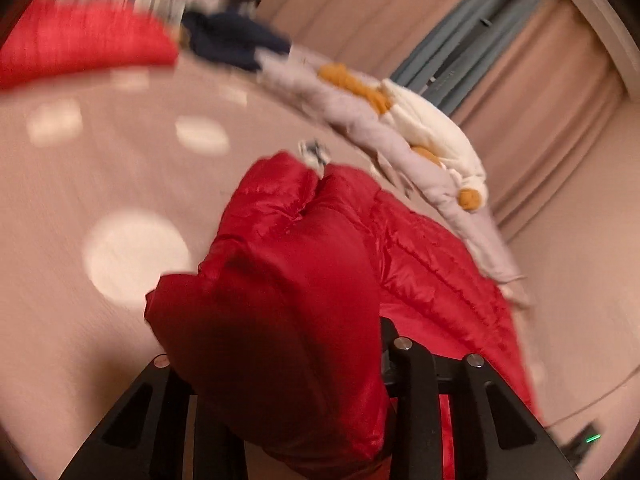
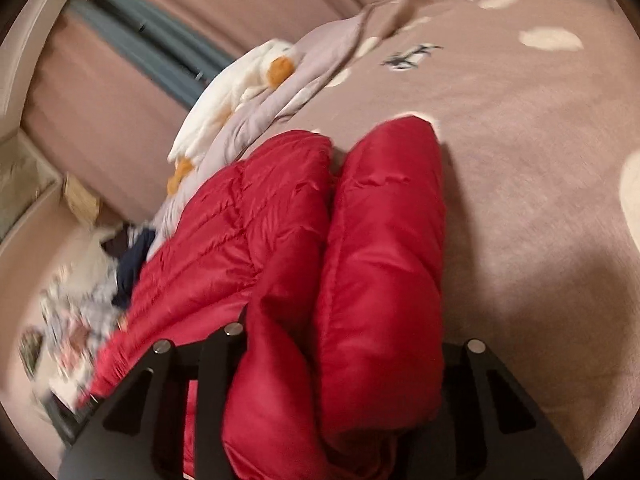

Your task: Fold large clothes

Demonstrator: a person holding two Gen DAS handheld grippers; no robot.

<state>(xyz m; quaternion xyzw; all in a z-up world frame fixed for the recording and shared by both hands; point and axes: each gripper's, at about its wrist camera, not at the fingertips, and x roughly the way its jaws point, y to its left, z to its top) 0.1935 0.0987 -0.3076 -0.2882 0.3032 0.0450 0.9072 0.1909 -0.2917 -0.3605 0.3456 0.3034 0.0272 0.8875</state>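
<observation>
Both wrist views are smeared with motion blur, so I log only what reads clearly.

Left gripper (image 1: 304, 368): I see its black frame at the bottom of the view with a thick fold of the red puffer jacket (image 1: 320, 260) bulging up between the two fingers. Jaws are narrowed, pressing the padded fabric from both sides; I read this as a grip on the jacket.

Right gripper (image 2: 332, 364): same picture from the other side. A fat quilted roll of the red jacket (image 2: 380, 260) fills the gap between the fingers, jaws partly closed on it.

The jacket lies on a pink bedspread (image 1: 100, 200) with pale round spots, its bulk trailing away from both grippers toward the bed's far edge.

Beside it, along that edge, I see a lilac garment (image 1: 360, 116) with a white and orange plush piece (image 1: 424, 124) on top. A dark navy item (image 1: 236, 40) and another red fabric (image 1: 80, 40) sit farther off, blurred. Pink curtains (image 1: 540, 100) hang behind.
</observation>
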